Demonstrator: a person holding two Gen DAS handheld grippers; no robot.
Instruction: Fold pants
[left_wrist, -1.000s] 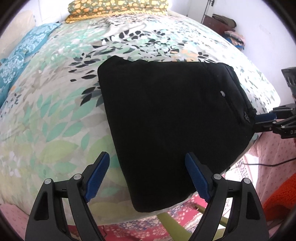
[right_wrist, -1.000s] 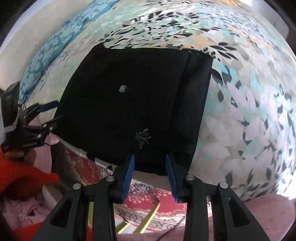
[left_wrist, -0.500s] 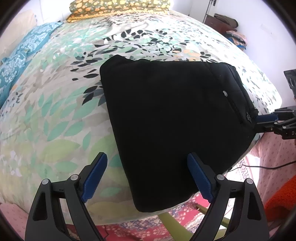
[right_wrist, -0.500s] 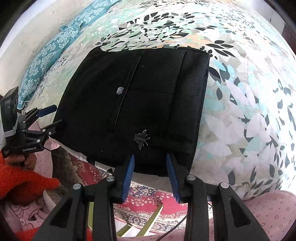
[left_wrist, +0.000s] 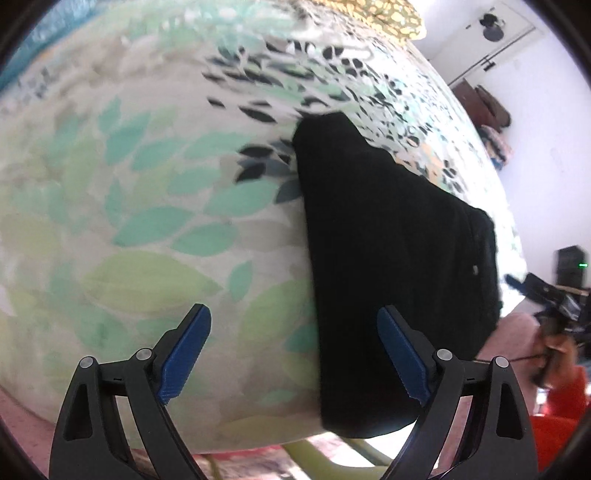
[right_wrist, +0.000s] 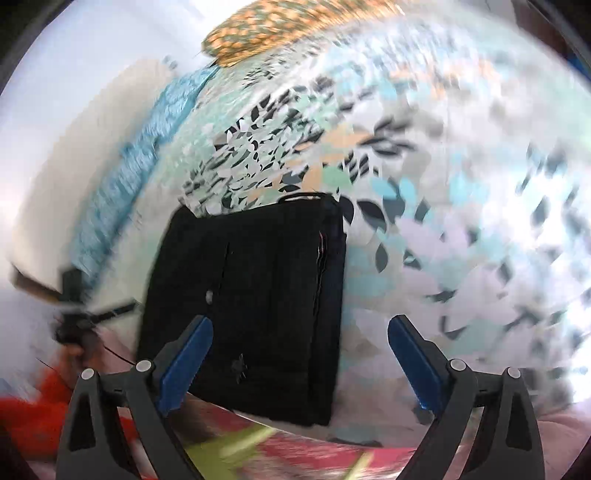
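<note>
The black pants (left_wrist: 388, 258) lie folded into a compact rectangle on the leaf-print bed sheet (left_wrist: 147, 221), near the bed's front edge. My left gripper (left_wrist: 295, 354) is open above the sheet; its right finger overlaps the pants' left edge in the picture and nothing is gripped. In the right wrist view the pants (right_wrist: 251, 295) sit at lower centre, with a small button and an emblem showing. My right gripper (right_wrist: 301, 362) is opening wide, its pads clear of the cloth. Each view shows the other gripper, blurred: the right one (left_wrist: 543, 299), the left one (right_wrist: 85, 317).
An orange floral pillow (right_wrist: 266, 33) and a blue patterned cloth (right_wrist: 147, 147) lie at the bed's far end. Below the bed's edge is a red patterned rug (right_wrist: 295, 454). A person's orange-red sleeve (left_wrist: 561, 417) is beside the bed. Dark furniture (left_wrist: 487, 107) stands by the wall.
The right gripper's jaws went from narrow to wide and it swung right, off the pants' edge. The left gripper swung left and rolled. The pants lie still.
</note>
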